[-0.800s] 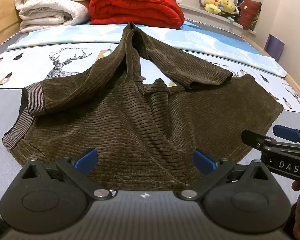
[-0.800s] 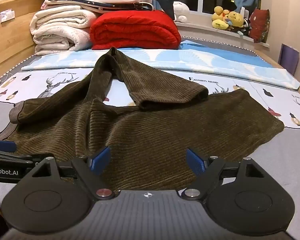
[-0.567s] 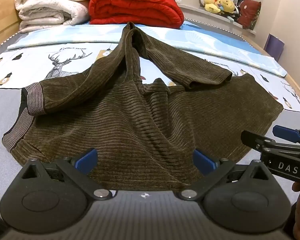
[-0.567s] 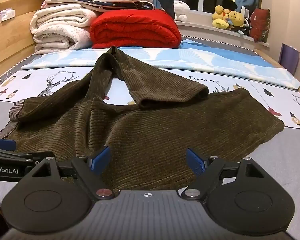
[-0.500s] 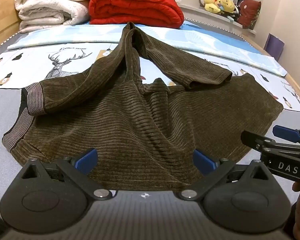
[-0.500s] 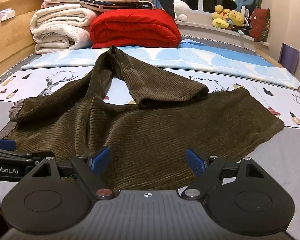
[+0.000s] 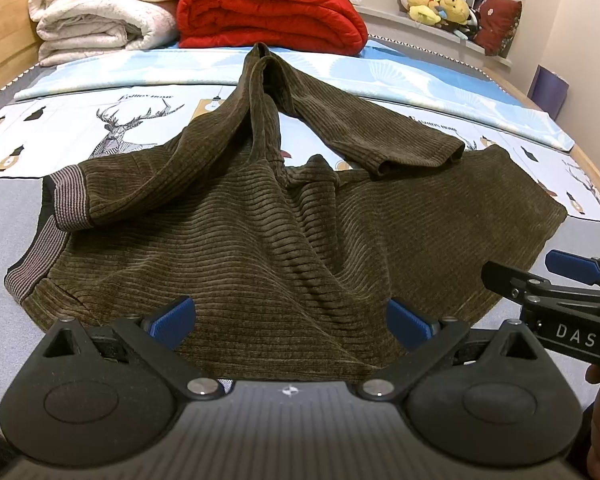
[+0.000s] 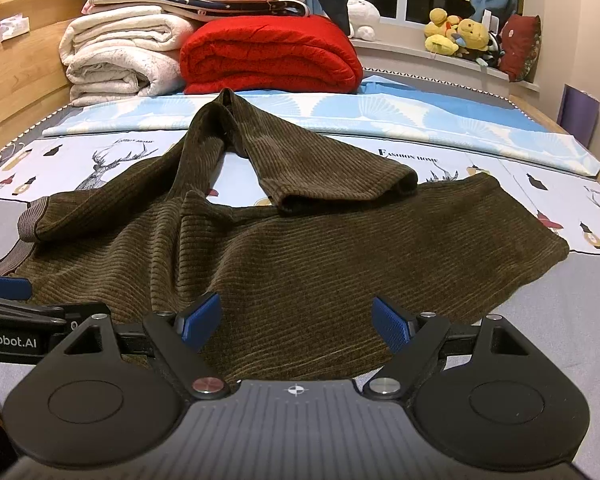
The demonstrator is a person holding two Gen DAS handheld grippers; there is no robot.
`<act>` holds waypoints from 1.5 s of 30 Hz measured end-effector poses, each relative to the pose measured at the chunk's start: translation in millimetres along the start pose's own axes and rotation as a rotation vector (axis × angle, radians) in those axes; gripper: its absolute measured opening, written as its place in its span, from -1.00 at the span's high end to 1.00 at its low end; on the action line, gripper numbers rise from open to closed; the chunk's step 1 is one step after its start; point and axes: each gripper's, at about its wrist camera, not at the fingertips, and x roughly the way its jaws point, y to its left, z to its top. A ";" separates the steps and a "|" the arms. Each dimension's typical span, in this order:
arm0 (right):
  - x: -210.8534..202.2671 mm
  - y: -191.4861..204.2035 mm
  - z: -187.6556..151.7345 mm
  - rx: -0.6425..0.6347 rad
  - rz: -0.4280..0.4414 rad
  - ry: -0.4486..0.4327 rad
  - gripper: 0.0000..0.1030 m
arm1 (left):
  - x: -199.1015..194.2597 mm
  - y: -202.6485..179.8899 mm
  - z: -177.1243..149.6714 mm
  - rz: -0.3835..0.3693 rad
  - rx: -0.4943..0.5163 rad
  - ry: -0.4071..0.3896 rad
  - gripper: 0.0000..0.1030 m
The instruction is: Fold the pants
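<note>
Brown corduroy pants [image 7: 280,232] lie spread on the bed, with the striped waistband [image 7: 66,196] at the left. One leg runs up to a far peak and doubles back, and its hem [image 7: 416,160] rests on the other leg. My left gripper [image 7: 290,322] hovers open over the near edge of the pants [image 8: 300,264], with no cloth pinched. My right gripper [image 8: 297,320] is open too, just above the same near edge and further right. Each gripper shows in the other's view: the right gripper [image 7: 540,276] at the right edge, the left gripper [image 8: 16,300] at the left edge.
The printed bed sheet [image 7: 132,128] covers the mattress. Folded white quilts [image 7: 100,8] and a red quilt [image 7: 268,12] are stacked at the far end. Plush toys [image 7: 436,4] sit on the window ledge. A wooden bed frame [image 8: 16,80] runs along the left.
</note>
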 end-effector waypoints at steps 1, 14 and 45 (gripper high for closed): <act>0.2 0.2 -0.5 0.000 -0.001 0.000 -0.63 | 0.1 0.1 0.1 -0.001 0.000 0.001 -0.98; 0.4 0.1 -0.1 -0.002 -0.001 0.000 -0.63 | -0.4 -0.1 1.1 -0.002 0.004 0.002 -0.98; -5.0 -47.8 47.1 -0.036 0.057 -0.111 0.07 | 28.8 58.6 55.7 0.081 0.210 0.051 0.16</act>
